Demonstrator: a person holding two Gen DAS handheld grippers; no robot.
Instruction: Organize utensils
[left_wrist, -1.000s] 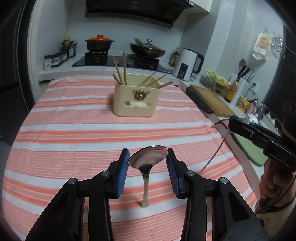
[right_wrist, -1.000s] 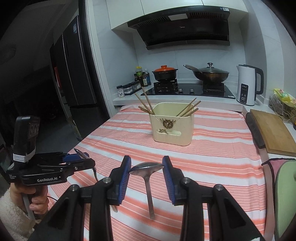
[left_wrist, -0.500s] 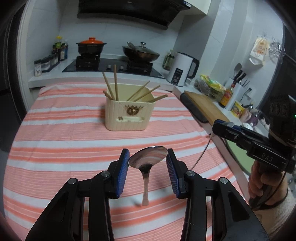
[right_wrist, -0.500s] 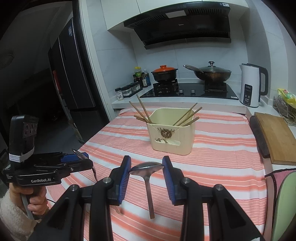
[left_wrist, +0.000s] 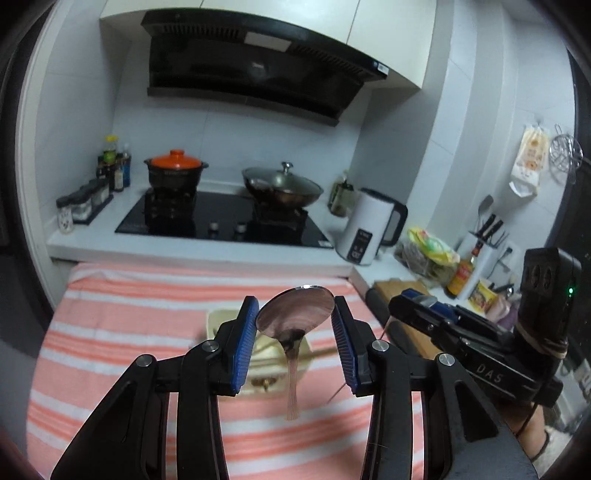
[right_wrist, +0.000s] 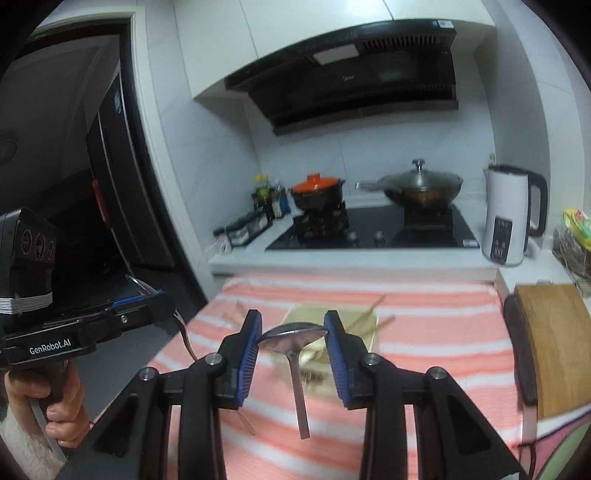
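My left gripper (left_wrist: 295, 317) is shut on a metal spoon (left_wrist: 293, 321) by its bowl, handle hanging down. My right gripper (right_wrist: 293, 332) is shut on a second metal spoon (right_wrist: 295, 354), held the same way. A cream utensil holder (left_wrist: 258, 373) with several wooden chopsticks stands on the striped tablecloth (left_wrist: 129, 332), just behind and below both spoons. It also shows in the right wrist view (right_wrist: 351, 325), blurred. The right gripper shows in the left wrist view (left_wrist: 417, 302), and the left gripper in the right wrist view (right_wrist: 147, 299).
A stove with an orange-lidded pot (left_wrist: 173, 173) and a wok (left_wrist: 282, 188) lies behind the table. A white kettle (right_wrist: 511, 218) and a wooden cutting board (right_wrist: 550, 339) stand at the right. A dark fridge (right_wrist: 118, 177) stands at the left.
Both grippers have moved forward and tipped up with their spoons. The holder now sits low, right behind the spoons, and more of the stove and hood is in view.
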